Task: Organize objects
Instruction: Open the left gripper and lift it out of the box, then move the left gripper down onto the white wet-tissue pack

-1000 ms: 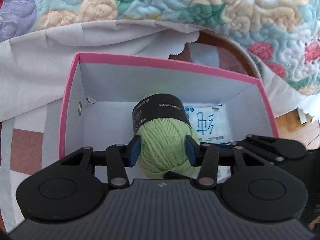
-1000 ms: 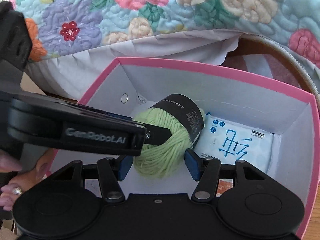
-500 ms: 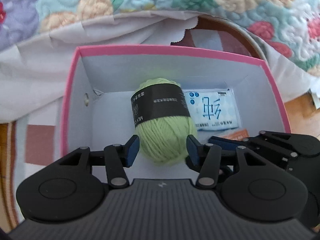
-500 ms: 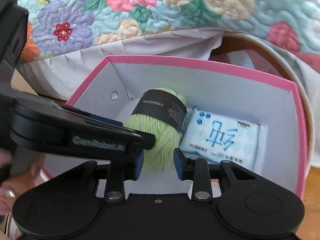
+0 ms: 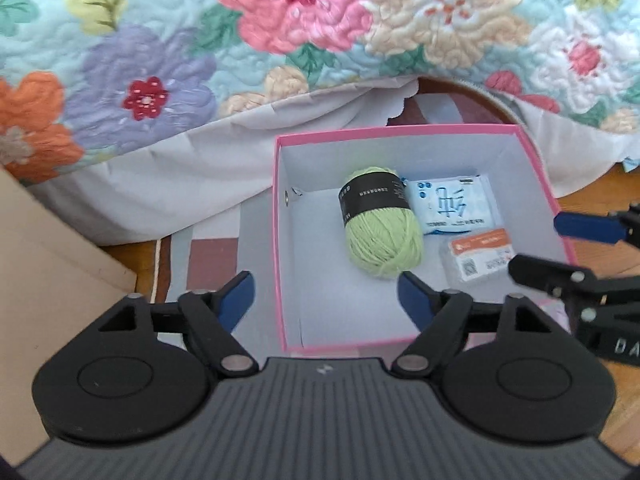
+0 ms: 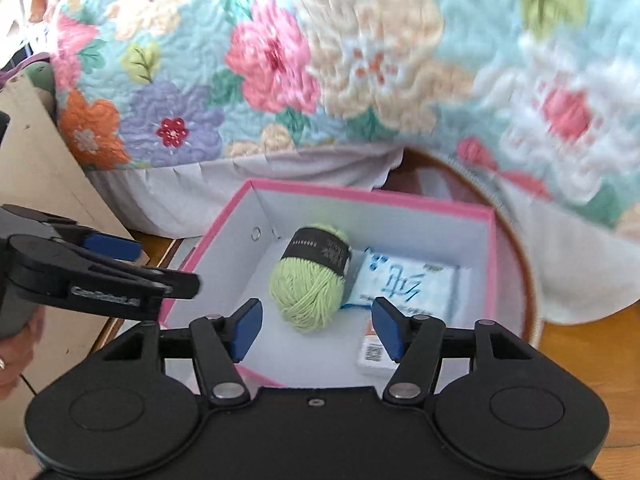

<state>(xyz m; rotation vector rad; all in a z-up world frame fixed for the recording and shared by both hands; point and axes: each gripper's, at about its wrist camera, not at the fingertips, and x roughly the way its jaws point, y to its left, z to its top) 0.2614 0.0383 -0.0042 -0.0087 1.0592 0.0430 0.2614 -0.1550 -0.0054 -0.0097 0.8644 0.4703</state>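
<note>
Three things lie in the pink box (image 5: 400, 133): green yarn ball (image 5: 382, 227) mid-floor, blue tissue pack (image 5: 450, 204) by the far wall, small packet (image 5: 478, 254) toward the right wall. Left gripper (image 5: 326, 296) and right gripper (image 6: 316, 326) hover empty, jaws opening, likely just released.

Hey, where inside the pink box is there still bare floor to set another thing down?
In the pink-rimmed white cardboard box, the left half of the floor is bare, between the left wall and the green yarn ball with a black band, as is the near strip by the front rim. The right side is crowded: the blue-and-white tissue pack touches the yarn, with a small orange-labelled packet in front.
</note>
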